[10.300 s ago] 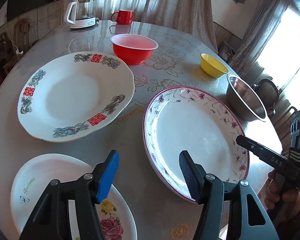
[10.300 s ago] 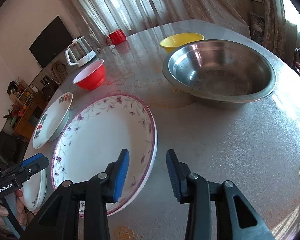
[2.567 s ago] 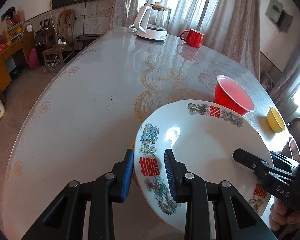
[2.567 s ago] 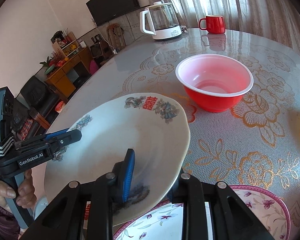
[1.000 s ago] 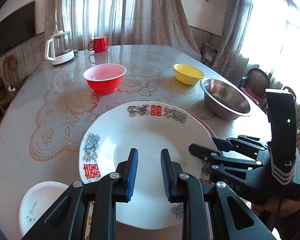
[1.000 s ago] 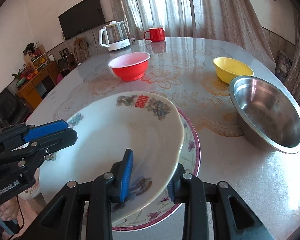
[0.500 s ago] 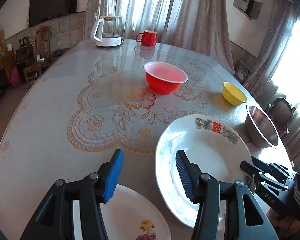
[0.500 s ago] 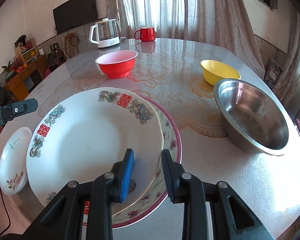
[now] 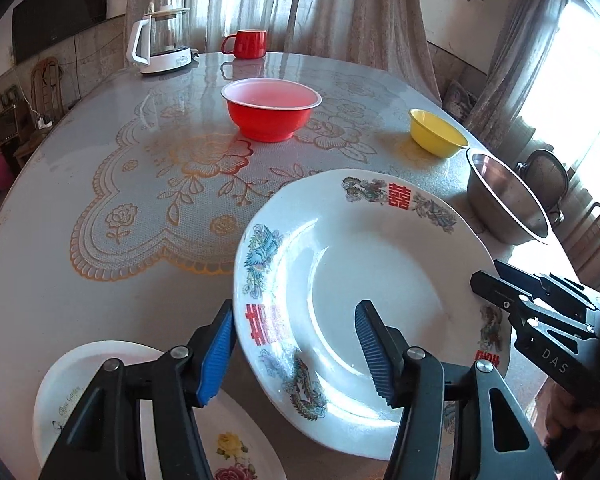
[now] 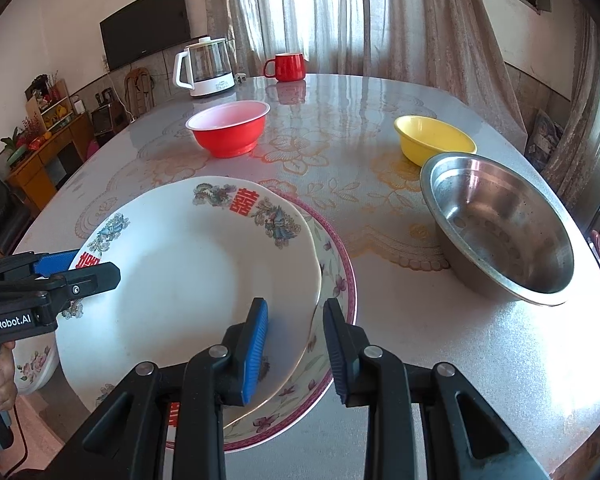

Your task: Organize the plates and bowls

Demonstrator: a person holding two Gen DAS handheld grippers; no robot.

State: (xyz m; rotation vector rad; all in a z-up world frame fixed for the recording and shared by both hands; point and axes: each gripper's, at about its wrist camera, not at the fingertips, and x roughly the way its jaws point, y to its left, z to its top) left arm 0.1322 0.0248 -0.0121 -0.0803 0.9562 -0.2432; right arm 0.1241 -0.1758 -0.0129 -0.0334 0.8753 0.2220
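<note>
From the left wrist view, the left tool (image 9: 296, 354) hangs over the near edge of the surface (image 9: 60, 240) with its fingers spread wide and nothing between them. The dragon plate (image 9: 380, 272) lies just ahead of it; its near left rim sits in the gap between the blue pad and the black pad, but neither pad touches it. Below the blue pad, closest to the tool, lies a small rose plate (image 9: 100, 376). Farther ahead stands a red bowl (image 9: 271, 109), to the right of it a yellow bowl (image 9: 436, 132), and nearer on the right a steel bowl (image 9: 508, 200). At the far edge stand a kettle (image 9: 162, 40) and a red mug (image 9: 247, 43). The right tool (image 9: 540, 312) comes in from the right, over the dragon plate's right rim. From the right wrist view, the right tool (image 10: 296, 346) is also spread, its pads on either side of the dragon plate's (image 10: 180, 280) near right rim without gripping it. That plate rests on a flowered plate (image 10: 336, 272) whose purple rim shows at the right. The steel bowl (image 10: 500, 232) stands ahead to the right, the yellow bowl (image 10: 434, 138) beyond it, the red bowl (image 10: 230, 128) ahead to the left. The left tool (image 10: 60, 272) reaches in from the left.
</note>
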